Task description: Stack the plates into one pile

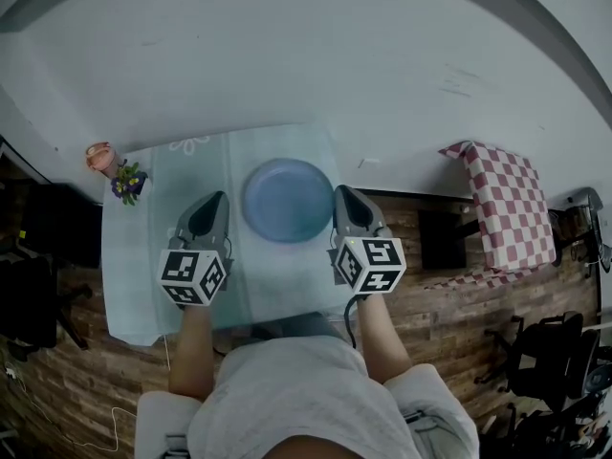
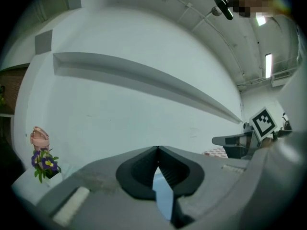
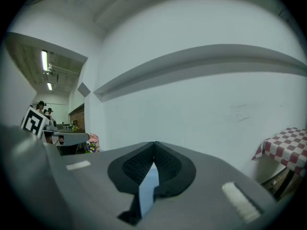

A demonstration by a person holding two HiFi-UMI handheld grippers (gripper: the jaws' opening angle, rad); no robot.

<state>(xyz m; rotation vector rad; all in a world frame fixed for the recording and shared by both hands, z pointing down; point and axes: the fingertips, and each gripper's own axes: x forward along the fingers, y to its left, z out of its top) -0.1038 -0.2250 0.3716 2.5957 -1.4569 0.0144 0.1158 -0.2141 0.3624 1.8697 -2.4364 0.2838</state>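
Plates [image 1: 287,200] show as one blue round on the pale cloth of the bench [image 1: 143,285]; from above I cannot tell how many are in it, or whether the rims sit true on one another.

The likeliest trouble is with that pile. If an upper plate sits off-centre, a knock to the rim could slide it off or push the whole pile along the smooth cloth. Both tongs flank the rim closely, so a careless drop or inward swing of either could clip it. The cloth could also drag if a tip catches it.

The left tongs [image 1: 221,197] are closed tip to tip with nothing between them. The right tongs [image 1: 340,190] are the same, shut and empty. Both point level toward the wall, over the bench.

The plates lie between the two tongs, just inside each tip and a little ahead of them. Neither is touching the plates. A small flower pot [image 1: 126,182] stands well out to the left of the left tongs.
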